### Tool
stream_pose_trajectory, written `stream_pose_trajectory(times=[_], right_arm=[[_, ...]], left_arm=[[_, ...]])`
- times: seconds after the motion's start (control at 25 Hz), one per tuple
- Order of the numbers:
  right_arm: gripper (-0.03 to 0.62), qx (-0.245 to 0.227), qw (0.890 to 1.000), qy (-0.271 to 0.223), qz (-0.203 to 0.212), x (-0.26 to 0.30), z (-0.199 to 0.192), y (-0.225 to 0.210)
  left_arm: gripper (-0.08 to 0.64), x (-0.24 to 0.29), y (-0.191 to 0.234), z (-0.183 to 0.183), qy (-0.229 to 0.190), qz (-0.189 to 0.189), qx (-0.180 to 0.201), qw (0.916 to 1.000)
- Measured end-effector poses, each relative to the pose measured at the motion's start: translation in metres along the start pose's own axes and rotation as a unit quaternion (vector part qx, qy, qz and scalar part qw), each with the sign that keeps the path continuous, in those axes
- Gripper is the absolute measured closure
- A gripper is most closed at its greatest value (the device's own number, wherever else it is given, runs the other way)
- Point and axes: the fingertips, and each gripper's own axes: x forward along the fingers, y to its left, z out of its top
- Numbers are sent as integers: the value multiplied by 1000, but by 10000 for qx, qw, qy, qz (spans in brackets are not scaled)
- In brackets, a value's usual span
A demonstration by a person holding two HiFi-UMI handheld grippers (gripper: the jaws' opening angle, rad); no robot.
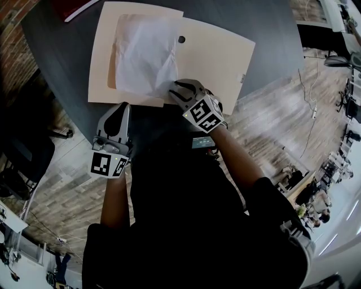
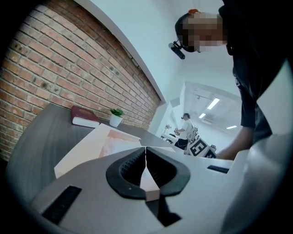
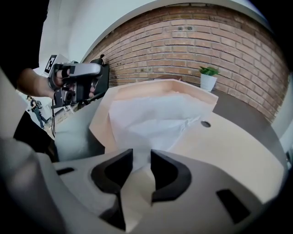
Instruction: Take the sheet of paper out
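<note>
A tan folder (image 1: 214,56) lies open on the dark table (image 1: 56,62). A crumpled white sheet of paper (image 1: 144,59) rests on its left half. My right gripper (image 1: 181,90) points down at the folder's near edge. In the right gripper view its jaws stand apart and a corner of the paper (image 3: 151,119) runs between them; I see no pad pressing on it. My left gripper (image 1: 121,107) is at the folder's near left edge. In the left gripper view its jaws meet at the tips, with the tan folder edge (image 2: 149,183) pinched between them.
A dark red book (image 1: 73,7) lies at the table's far left. A small potted plant (image 3: 208,77) stands by the brick wall (image 3: 183,41). The table's rounded edge (image 1: 79,121) runs just in front of the person, with wooden floor (image 1: 276,113) beyond.
</note>
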Motion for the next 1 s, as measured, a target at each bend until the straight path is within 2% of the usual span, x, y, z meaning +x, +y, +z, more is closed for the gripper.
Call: stream_pose_trajectory(times=[0.08, 0.16, 0.2, 0.36, 0.52, 0.8, 1.0], right_arm=[[479, 51, 10000, -2, 57, 0, -1, 0], [548, 87, 9998, -6, 164, -1, -1, 3], [556, 117, 9997, -3, 192, -1, -1, 4], [569, 315, 9993, -65, 196, -9, -3, 7], [575, 308, 9992, -202, 148, -29, 0, 7], [589, 323, 9976, -579, -205, -80, 9, -1], [591, 513, 9927, -992, -447, -131, 11, -7]], left_arm=[[561, -2, -1, -1, -4, 5, -4, 10000], [561, -3, -4, 0, -19, 4, 4, 10000], [561, -3, -6, 1, -31, 2, 14, 10000], [561, -9, -9, 5, -87, 13, 39, 10000], [561, -15, -12, 13, -169, 27, 115, 9998], [561, -20, -32, 34, -320, -86, 320, 9989], [561, -18, -56, 46, -364, -137, 488, 9981]])
